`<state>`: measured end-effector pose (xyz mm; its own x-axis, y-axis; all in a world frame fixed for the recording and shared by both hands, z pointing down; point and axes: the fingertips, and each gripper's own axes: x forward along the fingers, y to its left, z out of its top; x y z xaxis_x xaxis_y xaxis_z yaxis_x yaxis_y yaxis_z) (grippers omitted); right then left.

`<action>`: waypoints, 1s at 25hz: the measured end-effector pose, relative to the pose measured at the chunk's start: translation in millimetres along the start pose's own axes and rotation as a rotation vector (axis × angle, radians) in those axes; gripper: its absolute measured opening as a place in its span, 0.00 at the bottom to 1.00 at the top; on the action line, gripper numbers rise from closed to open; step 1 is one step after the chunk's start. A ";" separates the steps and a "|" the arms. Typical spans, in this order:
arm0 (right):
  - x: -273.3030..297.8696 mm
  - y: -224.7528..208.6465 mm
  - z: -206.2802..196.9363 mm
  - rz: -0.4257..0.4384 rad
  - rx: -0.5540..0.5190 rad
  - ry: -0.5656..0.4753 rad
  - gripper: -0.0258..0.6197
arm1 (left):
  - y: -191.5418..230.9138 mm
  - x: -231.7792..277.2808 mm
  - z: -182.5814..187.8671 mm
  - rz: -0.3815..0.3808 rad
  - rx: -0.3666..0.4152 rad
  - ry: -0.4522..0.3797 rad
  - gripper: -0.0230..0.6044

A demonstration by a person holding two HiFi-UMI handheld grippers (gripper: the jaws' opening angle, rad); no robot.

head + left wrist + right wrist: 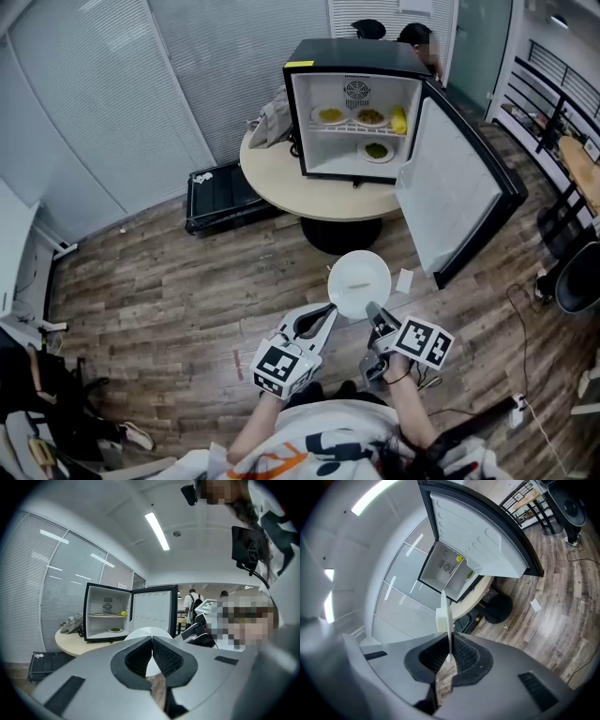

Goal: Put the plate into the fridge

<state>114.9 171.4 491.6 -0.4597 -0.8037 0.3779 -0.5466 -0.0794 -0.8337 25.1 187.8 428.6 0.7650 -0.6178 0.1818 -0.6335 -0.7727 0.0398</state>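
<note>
- Plate [359, 278]: white and round, held level in the air over the floor [169, 281]. It is in front of the person and well apart from the fridge [323, 54].
- Right gripper [378, 320]: jaws closed on the plate's near rim. Its own view shows the plate edge-on between the pads.
- Left gripper [325, 313]: jaws together and holding nothing, with the tips just beside the plate's left rim. I cannot tell whether they touch it.
- Fridge: stands on a round table [281, 183] with its door [448, 183] swung wide.
- Dishes [351, 116]: two lie on the upper shelf and one [376, 150] on the lower.
- Risk, grip: one pinch at the rim carries the whole plate, so a jolt while walking could tilt it or let it slip.
- Risk, entry: the upper shelf looks full. A careless push there, or onto the lower dish, would knock the crockery.
- Risk, clearance: the table edge and the open door flank the approach, and clipping either could jar the plate loose.
</note>
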 end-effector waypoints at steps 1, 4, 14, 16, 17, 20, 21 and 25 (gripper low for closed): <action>0.6 -1.6 2.9 0.000 -0.002 0.001 0.08 | 0.2 3.4 -0.2 0.003 0.000 0.000 0.05; 2.4 -5.7 11.1 0.006 -0.007 0.007 0.08 | -0.7 12.8 0.7 0.012 0.009 -0.006 0.05; 7.8 -20.2 22.4 0.022 -0.026 0.055 0.08 | -9.2 37.1 -2.5 0.022 0.036 0.004 0.05; 8.7 -21.9 23.3 0.024 -0.025 0.064 0.08 | -11.5 39.1 -2.6 0.019 0.027 0.005 0.05; 9.3 -23.0 23.9 0.025 -0.024 0.067 0.08 | -11.9 39.9 -2.0 0.020 0.020 0.003 0.05; 12.7 -25.5 26.6 0.030 -0.021 0.075 0.08 | -10.7 42.4 0.5 0.022 0.012 -0.001 0.05; 14.1 -26.0 27.5 0.031 -0.020 0.078 0.08 | -9.8 43.0 1.1 0.025 0.013 0.001 0.05; 20.9 -28.6 31.6 0.035 -0.013 0.086 0.08 | -3.9 46.9 0.0 0.044 0.017 0.017 0.05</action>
<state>143.0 138.2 510.6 -0.5366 -0.7525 0.3820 -0.5379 -0.0438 -0.8419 63.4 161.9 436.9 0.7343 -0.6489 0.1993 -0.6643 -0.7473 0.0145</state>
